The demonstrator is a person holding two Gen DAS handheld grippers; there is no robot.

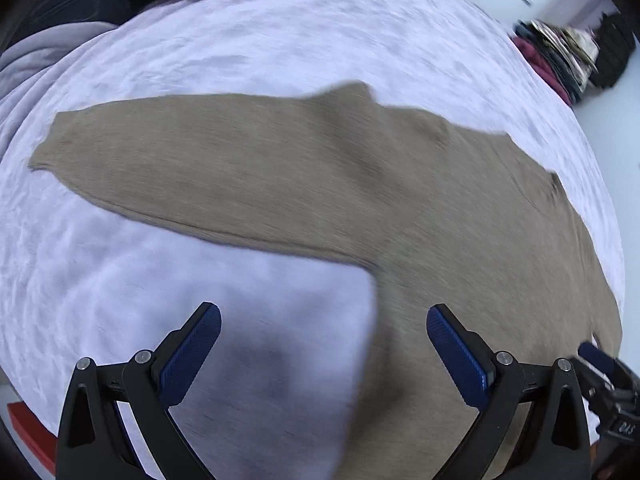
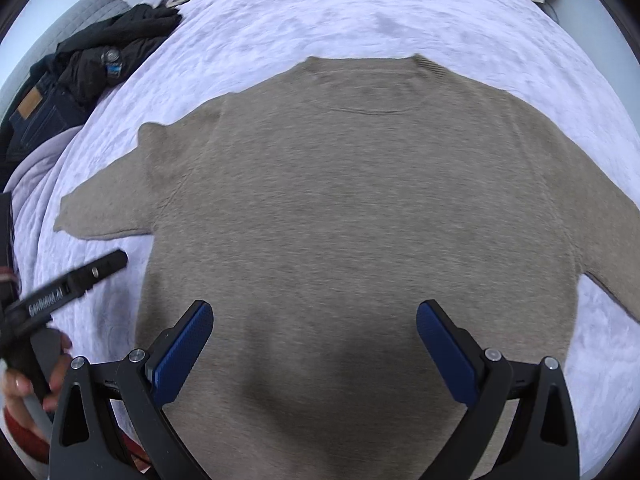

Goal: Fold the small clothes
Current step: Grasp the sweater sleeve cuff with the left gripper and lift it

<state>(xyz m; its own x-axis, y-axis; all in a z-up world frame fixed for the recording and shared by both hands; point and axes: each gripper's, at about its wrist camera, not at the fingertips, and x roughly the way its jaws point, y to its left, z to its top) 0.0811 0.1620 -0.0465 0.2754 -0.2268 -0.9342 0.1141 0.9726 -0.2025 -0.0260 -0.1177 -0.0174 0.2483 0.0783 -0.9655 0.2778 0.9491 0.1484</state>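
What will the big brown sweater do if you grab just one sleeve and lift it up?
The flat-lying beige-brown knitted sweater would probably flop and dangle, since it drapes limply over the wrinkled lilac bedspread. Its long sleeve would likely stretch and drag the body behind. The fuzzy knit seems unlikely to slip from the open left gripper.

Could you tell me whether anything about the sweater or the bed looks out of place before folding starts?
Nothing stands out. The tan sweater lies flat on the lilac bedspread, sleeves spread, no visible damage. Both grippers, left and right, are open above it.
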